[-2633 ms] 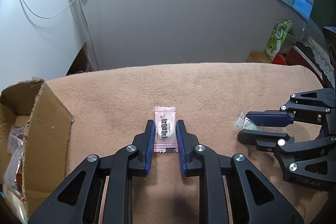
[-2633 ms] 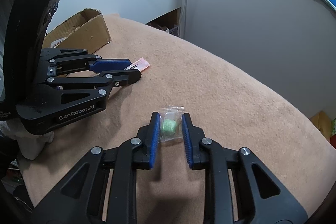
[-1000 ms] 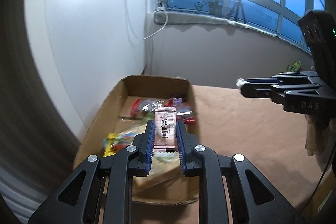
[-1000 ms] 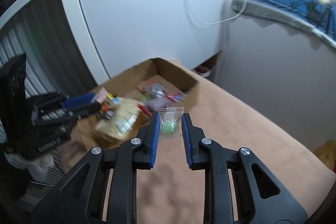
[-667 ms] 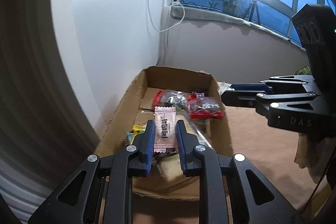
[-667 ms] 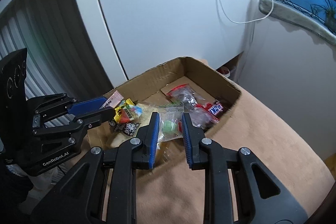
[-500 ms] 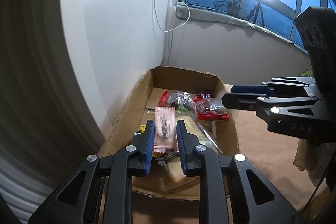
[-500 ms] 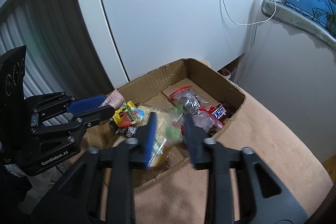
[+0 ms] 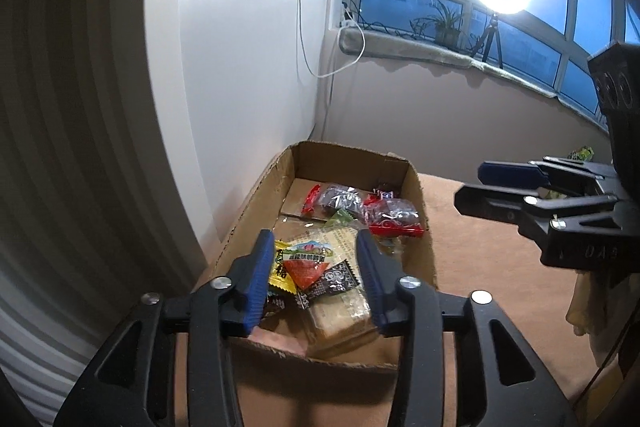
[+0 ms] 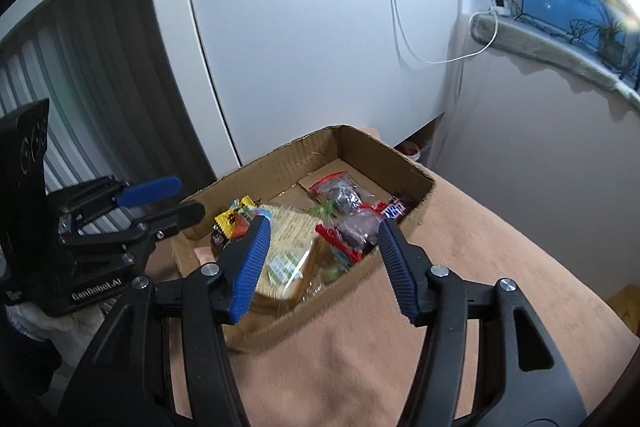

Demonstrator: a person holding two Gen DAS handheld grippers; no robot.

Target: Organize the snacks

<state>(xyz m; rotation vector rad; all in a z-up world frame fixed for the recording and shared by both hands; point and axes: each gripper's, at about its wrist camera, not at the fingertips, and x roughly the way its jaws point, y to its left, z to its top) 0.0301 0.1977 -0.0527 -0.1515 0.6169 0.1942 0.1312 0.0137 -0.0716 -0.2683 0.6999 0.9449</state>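
In the left wrist view the left tongs (image 9: 316, 267) stand in the lower middle of the frame, jaws moderately wide with nothing gripped; they have just been opening, and the pink candy packet (image 9: 280, 341) now lies below them at the near end of the cardboard box (image 9: 420, 187). The box runs lengthwise away from these tongs toward the upper middle of the frame, so its long axis lines up with their fingers, and packets fill its floor: a yellow sweet (image 9: 280, 269), a flat biscuit pack (image 9: 340, 307), red-edged bags (image 9: 394, 219) farther back. At the right edge the right tongs (image 9: 480, 185) reach in over the tan bench (image 9: 500, 287), beside the box's right wall. In the right wrist view the left tongs (image 10: 184, 199) sit at the left over the box's near corner, while the right tongs (image 10: 324, 255) in the lower middle have also just been opening and stand wide and empty, with a small green packet (image 10: 332, 273), blurred, directly beneath them inside the box. Both loads look delivered; I judge the next move turns away from the box toward the bench, where neither view shows another snack.
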